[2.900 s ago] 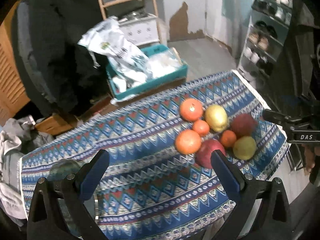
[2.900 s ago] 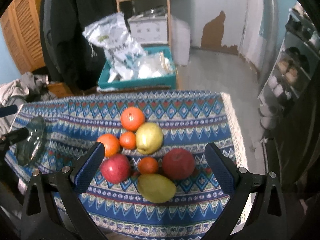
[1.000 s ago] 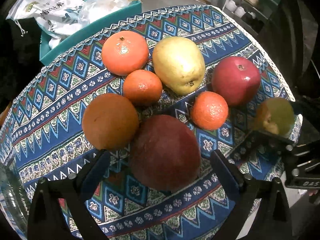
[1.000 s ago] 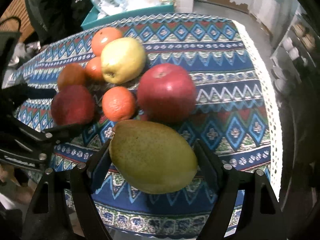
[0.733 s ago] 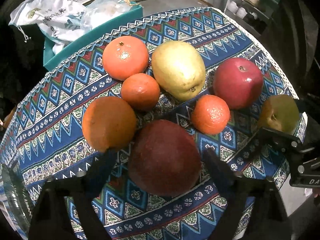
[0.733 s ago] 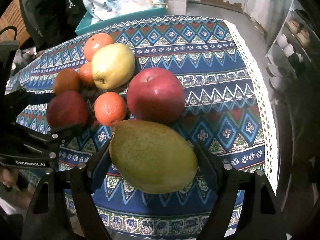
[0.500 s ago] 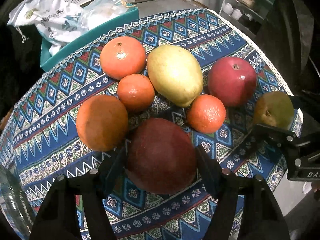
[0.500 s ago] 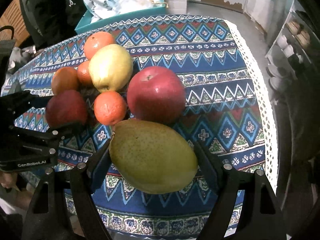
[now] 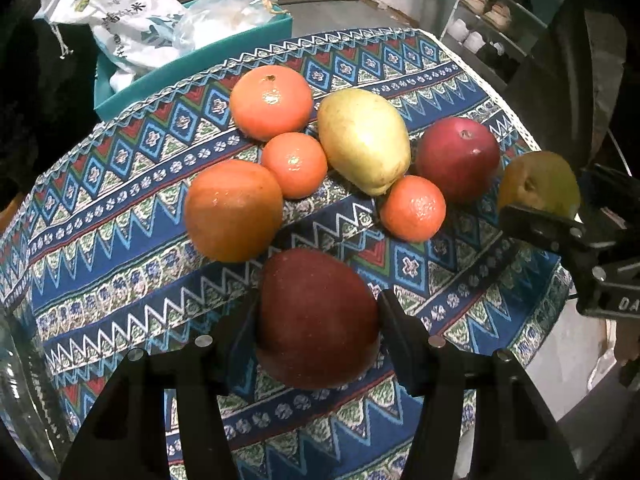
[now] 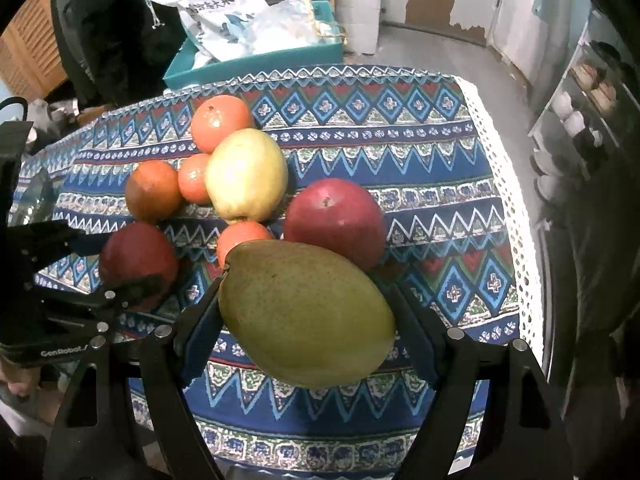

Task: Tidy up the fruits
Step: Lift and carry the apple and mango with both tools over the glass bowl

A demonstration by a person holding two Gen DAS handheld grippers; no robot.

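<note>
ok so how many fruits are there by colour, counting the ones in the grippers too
orange: 4
red: 2, one on the cloth, one between the closing left gripper jaws
yellow-green: 2, one on the cloth, one in the right gripper
total: 8

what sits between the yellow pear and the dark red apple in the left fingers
A small orange lies in that stretch, with patterned cloth around it, seen in the left wrist view between the yellow pear and the dark red apple.

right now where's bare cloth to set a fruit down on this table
Bare tablecloth lies between the red apple and the white lace edge, also left of the big orange. The middle cluster around the yellow pear is crowded.
</note>
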